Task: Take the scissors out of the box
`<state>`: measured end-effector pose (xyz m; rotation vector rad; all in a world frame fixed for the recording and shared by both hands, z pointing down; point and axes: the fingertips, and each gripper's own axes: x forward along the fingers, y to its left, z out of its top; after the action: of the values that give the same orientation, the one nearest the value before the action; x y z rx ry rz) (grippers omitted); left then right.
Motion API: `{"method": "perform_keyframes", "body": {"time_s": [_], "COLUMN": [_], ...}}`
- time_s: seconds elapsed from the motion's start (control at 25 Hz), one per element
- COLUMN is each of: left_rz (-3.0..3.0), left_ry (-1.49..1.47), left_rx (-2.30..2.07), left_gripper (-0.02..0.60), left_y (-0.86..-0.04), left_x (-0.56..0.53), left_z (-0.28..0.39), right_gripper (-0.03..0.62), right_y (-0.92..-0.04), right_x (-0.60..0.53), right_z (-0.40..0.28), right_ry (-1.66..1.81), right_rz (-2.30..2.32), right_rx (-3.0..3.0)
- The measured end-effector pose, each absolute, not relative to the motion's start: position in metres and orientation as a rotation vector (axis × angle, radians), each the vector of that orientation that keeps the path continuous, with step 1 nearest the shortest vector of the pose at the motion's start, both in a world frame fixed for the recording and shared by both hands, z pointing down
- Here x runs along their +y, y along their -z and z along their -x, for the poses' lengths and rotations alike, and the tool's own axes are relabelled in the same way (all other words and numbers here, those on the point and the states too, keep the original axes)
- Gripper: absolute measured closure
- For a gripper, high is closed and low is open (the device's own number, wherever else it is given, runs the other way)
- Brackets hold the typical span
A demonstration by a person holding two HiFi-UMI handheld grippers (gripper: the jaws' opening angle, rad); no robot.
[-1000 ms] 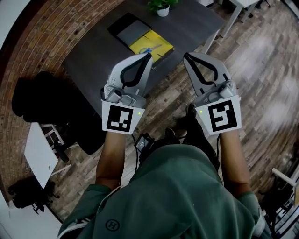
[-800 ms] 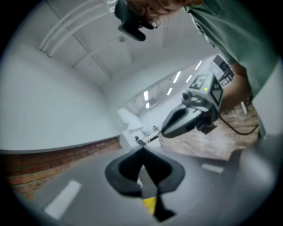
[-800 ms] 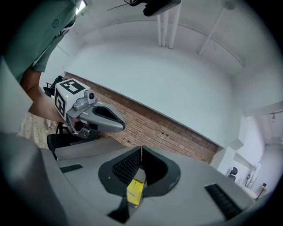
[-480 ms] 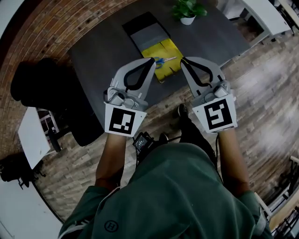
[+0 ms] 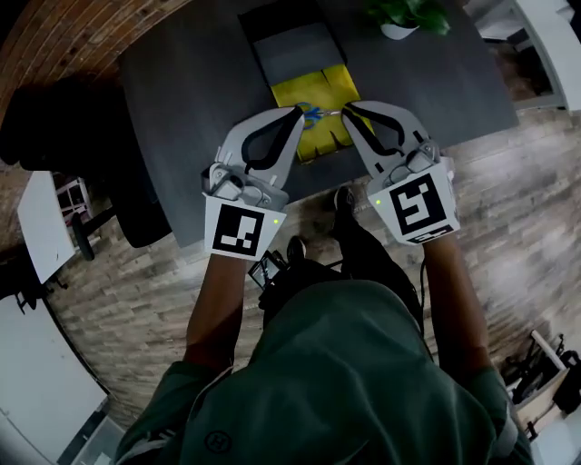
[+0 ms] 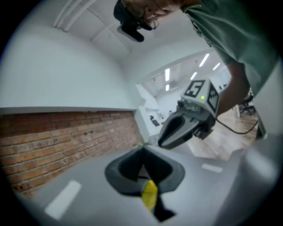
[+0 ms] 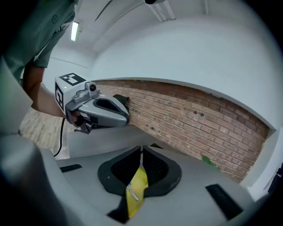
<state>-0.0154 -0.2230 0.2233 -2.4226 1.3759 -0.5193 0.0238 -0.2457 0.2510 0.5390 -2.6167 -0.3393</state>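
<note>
An open black box [image 5: 292, 47] with a yellow lining [image 5: 320, 91] lies on the dark grey table [image 5: 182, 100]. Blue-handled scissors [image 5: 314, 114] rest on the yellow lining. My left gripper [image 5: 298, 111] is shut and empty, its tip at the lining's left edge. My right gripper [image 5: 345, 109] is shut and empty too, its tip just right of the scissors. In the right gripper view the shut jaws [image 7: 141, 148] frame the yellow lining [image 7: 138, 185] and the scissors [image 7: 132, 194]. The left gripper view shows its shut jaws [image 6: 142, 149] over a strip of yellow lining [image 6: 149, 196].
A potted plant [image 5: 408, 18] stands on the table beyond the box. A black chair [image 5: 64, 118] and a white stand [image 5: 41, 227] sit left of the table. A brick wall [image 7: 199, 119] runs behind it. A white desk [image 5: 545, 36] is at the right.
Both grippers have moved forward and down over the table. Their tips, short of the box before, now flank the scissors on the yellow lining. Both stayed shut.
</note>
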Motion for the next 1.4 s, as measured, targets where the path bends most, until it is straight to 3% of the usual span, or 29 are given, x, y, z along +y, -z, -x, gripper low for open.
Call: {"method": "perform_keyframes", "body": {"time_s": [0.76, 0.88, 1.4], "left_rz": [2.478, 2.49, 2.532], "left_ry": [0.624, 0.627, 0.627], "left_rx": [1.595, 1.619, 1.698], "left_gripper": [0.581, 0.581, 0.581], "left_y": [-0.348, -0.361, -0.4], "left_x": [-0.275, -0.278, -0.291], "left_z": [0.053, 0.055, 0.07], "right_gripper": [0.58, 0.515, 0.494], "right_y": [-0.436, -0.457, -0.522], "right_x": [-0.289, -0.29, -0.289], "right_z": [0.02, 0.023, 0.031], "right_ry": [0.145, 0.142, 0.158], "right_rz": [-0.051, 0.008, 0.217], "right_rx": [-2.389, -2.344, -2.096]}}
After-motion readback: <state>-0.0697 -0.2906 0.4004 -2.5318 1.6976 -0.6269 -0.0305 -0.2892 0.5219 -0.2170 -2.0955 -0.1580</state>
